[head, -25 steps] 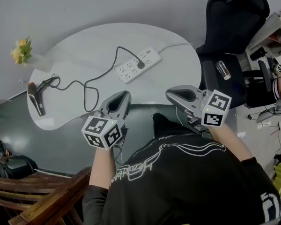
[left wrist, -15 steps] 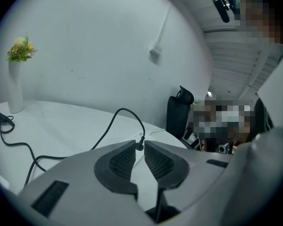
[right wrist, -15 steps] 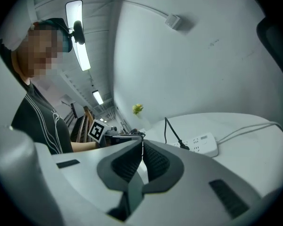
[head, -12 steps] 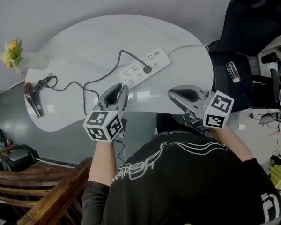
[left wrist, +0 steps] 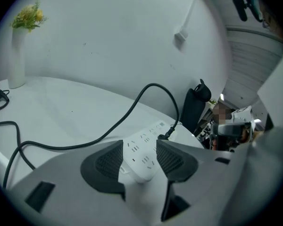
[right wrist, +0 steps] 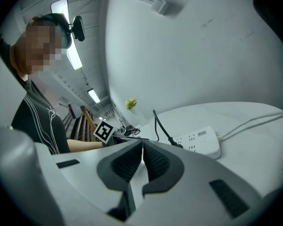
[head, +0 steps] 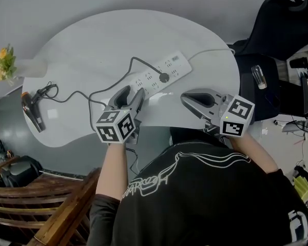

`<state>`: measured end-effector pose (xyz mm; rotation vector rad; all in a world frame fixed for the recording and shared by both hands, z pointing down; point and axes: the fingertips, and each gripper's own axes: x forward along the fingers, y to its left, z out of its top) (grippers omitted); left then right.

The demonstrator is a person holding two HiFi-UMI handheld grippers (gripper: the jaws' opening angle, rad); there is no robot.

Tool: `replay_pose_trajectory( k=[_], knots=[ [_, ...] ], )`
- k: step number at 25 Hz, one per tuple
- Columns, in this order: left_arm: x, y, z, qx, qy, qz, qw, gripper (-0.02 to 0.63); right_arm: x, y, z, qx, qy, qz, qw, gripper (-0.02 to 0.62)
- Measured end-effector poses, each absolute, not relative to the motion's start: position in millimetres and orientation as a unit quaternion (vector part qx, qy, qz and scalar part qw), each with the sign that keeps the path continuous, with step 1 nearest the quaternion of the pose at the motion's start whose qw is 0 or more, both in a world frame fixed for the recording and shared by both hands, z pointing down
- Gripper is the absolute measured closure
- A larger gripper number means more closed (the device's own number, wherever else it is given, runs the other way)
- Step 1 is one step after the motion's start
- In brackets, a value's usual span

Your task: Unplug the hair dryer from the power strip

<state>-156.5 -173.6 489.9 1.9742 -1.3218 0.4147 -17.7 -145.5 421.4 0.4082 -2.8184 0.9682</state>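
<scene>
Left gripper [left wrist: 139,147]: jaws wide apart, just opened. Near end of the white power strip [head: 161,73] framed between the two dark pads, neither pad pressing on it. Nothing clamped.

Right gripper [right wrist: 142,147]: jaws closed together, pad against pad, empty. Held at the near edge of the table [head: 92,40], to the right of the strip and apart from it.

Strip lying at a slant on the white table, in front of both grippers, with its white lead running off toward the far right. Black plug [head: 165,78] seated in a socket near the middle of the strip. Black cord [head: 108,86] looping leftward from the plug across the table to the hair dryer [head: 31,109], which lies at the far left edge, near a vase [head: 5,63] of yellow flowers.
</scene>
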Motion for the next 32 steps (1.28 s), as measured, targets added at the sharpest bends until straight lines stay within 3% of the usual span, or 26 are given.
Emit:
replay_pose_trajectory(
  k=[8, 28, 32],
  knots=[
    [-166.2, -183.2, 520.3, 0.736, -0.524, 0.181, 0.388, 0.382, -24.5, -164.4, 441.5, 0.155, -0.929, 0.327, 0.082, 0.597],
    [-165.7, -181.0, 529.8, 0.726, -0.535, 0.147, 0.406, 0.417, -54.6, -197.2, 467.9, 0.185, -0.952, 0.179, 0.167, 0.592],
    [-166.4, -180.7, 529.9, 0.724, -0.537, 0.145, 0.409, 0.417, -64.8, -204.7, 469.7, 0.182, -0.955, 0.156, 0.175, 0.492]
  ],
)
